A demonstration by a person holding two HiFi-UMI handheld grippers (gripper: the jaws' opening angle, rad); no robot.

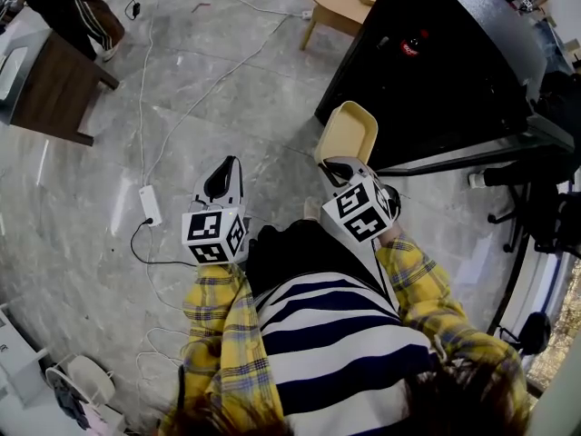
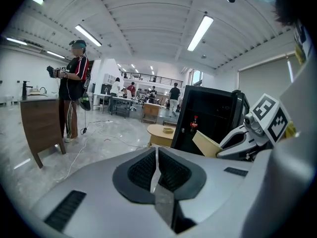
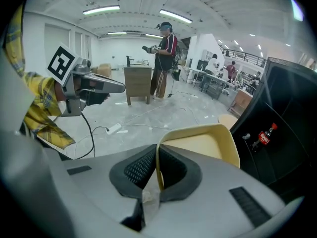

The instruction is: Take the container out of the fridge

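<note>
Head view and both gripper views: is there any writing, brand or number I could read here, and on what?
No text is readable.
Bottle in the fridge: red label, print too small to read.
Marker cubes: black-and-white square patterns, no letters.
Container: plain, no print visible.

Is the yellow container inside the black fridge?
No, the right tongs pinch the rim of the yellow container, holding it outside the fridge, over the floor.

Beneath me lies grey marbled floor (image 1: 73,234) with a white power strip (image 1: 150,204); a dark wooden cabinet (image 1: 54,89) stands left, a round table (image 1: 340,3) ahead.
</note>
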